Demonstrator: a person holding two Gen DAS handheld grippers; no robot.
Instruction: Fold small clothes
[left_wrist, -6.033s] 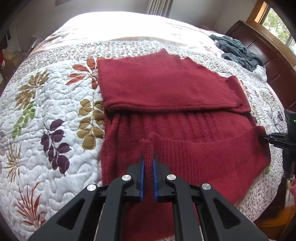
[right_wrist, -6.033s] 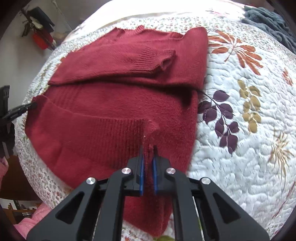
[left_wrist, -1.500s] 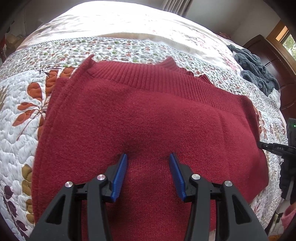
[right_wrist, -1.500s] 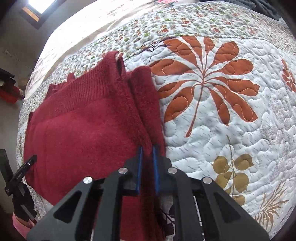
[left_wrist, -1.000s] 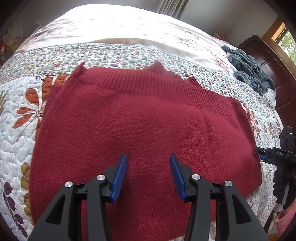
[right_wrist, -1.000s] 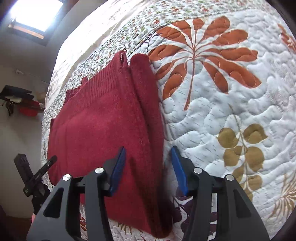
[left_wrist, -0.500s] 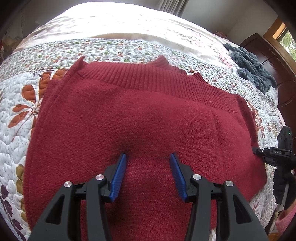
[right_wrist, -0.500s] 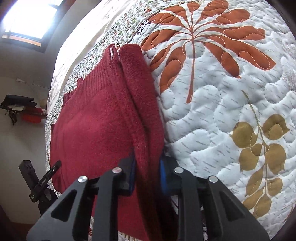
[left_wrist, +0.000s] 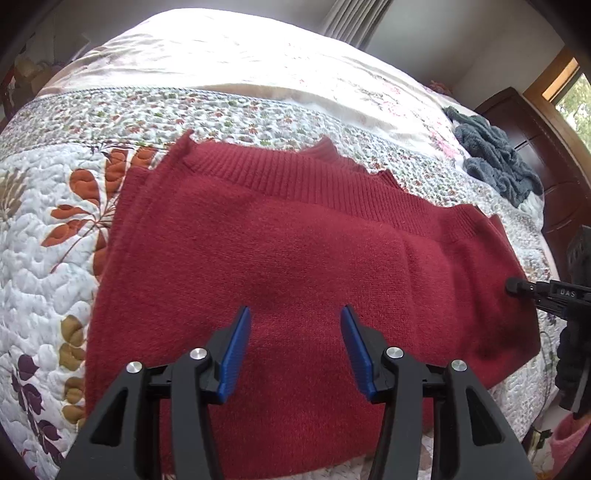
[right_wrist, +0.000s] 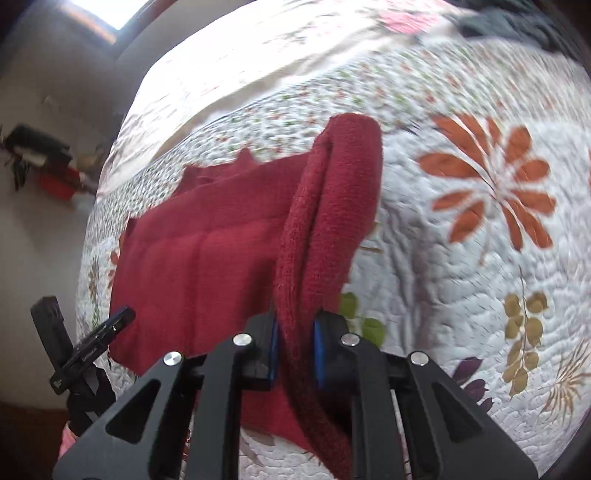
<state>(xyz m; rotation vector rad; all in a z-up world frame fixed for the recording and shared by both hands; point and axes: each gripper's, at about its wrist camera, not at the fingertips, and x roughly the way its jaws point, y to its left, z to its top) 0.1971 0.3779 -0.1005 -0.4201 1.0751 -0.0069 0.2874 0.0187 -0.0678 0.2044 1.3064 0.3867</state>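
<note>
A dark red knit sweater (left_wrist: 295, 240) lies folded in a wide rectangle on the floral quilt (left_wrist: 55, 240), ribbed hem at the far edge. My left gripper (left_wrist: 295, 310) is open just over the sweater's near middle, with nothing between its blue pads (left_wrist: 236, 343). In the right wrist view the sweater (right_wrist: 207, 266) stretches away to the left. My right gripper (right_wrist: 296, 323) is shut on its thick folded side edge (right_wrist: 332, 206), which stands raised off the quilt (right_wrist: 480, 295) as a ridge. Neither gripper shows in the other's view.
A black stand-mounted device (left_wrist: 546, 293) sits at the sweater's far end by the bed edge, also seen as the black device (right_wrist: 85, 347). A grey-blue blanket (left_wrist: 495, 158) lies by the dark wooden headboard (left_wrist: 554, 177). Open quilt lies beside the held edge.
One second ago my right gripper was open around the sweater's side edge; it has shut on it and raised it. My left gripper stays open over the sweater, hardly moved.
</note>
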